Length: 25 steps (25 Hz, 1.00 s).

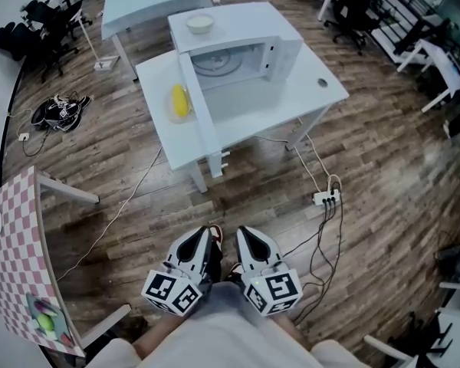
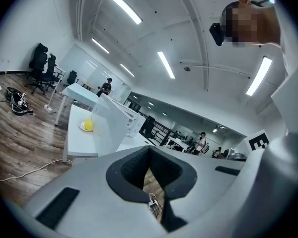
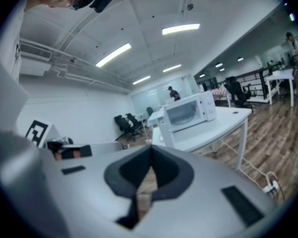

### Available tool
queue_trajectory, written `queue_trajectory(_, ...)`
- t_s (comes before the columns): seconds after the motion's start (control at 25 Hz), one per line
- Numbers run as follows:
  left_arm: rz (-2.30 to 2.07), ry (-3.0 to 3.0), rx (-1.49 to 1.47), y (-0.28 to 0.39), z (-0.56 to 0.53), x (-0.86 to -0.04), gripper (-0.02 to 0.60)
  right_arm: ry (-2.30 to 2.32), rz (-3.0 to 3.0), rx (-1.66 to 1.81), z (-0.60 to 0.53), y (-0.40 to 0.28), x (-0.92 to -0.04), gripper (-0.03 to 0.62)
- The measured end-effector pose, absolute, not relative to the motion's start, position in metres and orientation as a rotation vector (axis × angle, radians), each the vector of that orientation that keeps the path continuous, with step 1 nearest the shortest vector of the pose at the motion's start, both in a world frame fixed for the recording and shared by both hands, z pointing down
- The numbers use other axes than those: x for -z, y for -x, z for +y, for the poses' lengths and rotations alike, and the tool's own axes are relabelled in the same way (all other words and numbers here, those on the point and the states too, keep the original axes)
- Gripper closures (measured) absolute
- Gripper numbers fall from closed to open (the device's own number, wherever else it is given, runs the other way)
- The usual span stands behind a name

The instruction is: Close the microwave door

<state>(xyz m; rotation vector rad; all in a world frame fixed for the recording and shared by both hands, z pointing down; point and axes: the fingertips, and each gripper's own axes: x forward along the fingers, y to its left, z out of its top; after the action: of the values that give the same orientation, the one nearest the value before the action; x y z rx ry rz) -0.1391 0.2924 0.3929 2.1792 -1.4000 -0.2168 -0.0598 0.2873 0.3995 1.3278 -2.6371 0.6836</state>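
Microwave (image 1: 241,52) stands on a white table (image 1: 322,90) in the head view, well ahead of both grippers, its door (image 1: 199,117) swung wide open toward them. A bowl (image 1: 200,23) sits on its top, and a yellow thing (image 1: 181,100) lies on the tabletop left of the door. The left gripper (image 1: 205,236) and right gripper (image 1: 244,236) hang side by side above wood floor.

Left gripper view: jaws pressed together, nothing between them — the open door (image 2: 111,125) is far ahead, to the jaws' left.

Right gripper view: jaws likewise together and empty — the microwave (image 3: 188,112) is ahead, slightly right, well apart.
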Motion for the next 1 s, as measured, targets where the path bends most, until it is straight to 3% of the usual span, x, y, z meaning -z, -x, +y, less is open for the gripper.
queue_trajectory(1.0,-1.385,-2.214,0.313,0.193,0.185,-0.376,0.565,-1.321,-2.655,-0.579,0.190,0.110,-0.381,0.576)
